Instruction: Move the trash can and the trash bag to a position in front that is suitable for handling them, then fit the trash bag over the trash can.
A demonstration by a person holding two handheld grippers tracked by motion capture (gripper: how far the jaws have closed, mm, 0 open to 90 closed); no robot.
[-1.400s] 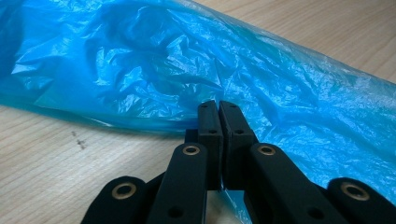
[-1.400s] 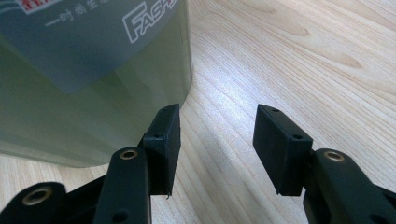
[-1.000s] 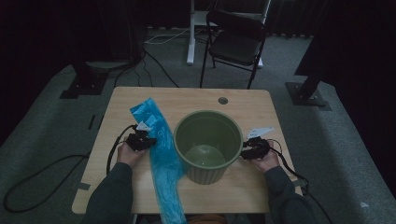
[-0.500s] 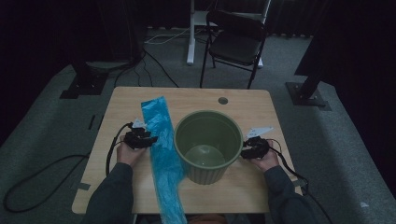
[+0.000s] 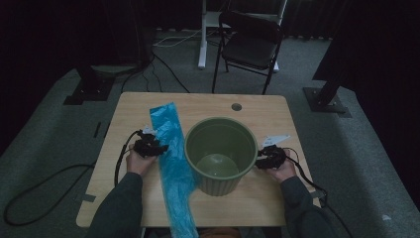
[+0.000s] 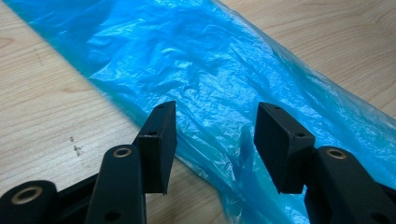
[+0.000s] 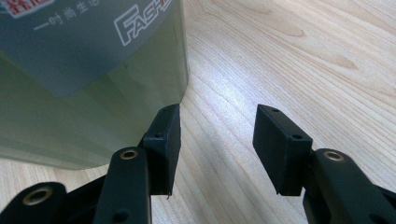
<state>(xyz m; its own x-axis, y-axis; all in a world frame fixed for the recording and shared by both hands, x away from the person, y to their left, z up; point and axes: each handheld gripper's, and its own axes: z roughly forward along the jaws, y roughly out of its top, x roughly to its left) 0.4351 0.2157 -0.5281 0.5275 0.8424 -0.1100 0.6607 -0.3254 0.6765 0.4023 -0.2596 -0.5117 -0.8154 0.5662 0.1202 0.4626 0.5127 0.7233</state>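
A long blue plastic bag (image 5: 172, 163) lies flat across the wooden table (image 5: 257, 111), left of a green plastic bin (image 5: 220, 153) that stands upright and empty. My left gripper (image 5: 154, 145) sits at the bag's left edge; its jaws have just been opening and now stand open, the crinkled blue bag (image 6: 210, 79) lying under and between them, untouched by the pads. My right gripper (image 5: 262, 159) rests against the bin's right side, open, with bare table between its jaws and the green bin (image 7: 84, 84) wall by its left jaw.
A round cable hole (image 5: 236, 106) marks the table's far side. A small white tag (image 5: 275, 140) lies by the right hand. Beyond the table stand a black folding chair (image 5: 250, 47), a white stand (image 5: 203, 34) and cables on grey carpet.
The bag's far end, bunched up near the left gripper a second ago, now lies spread flat toward the table's far side. The left gripper has let go. The right hand has not moved.
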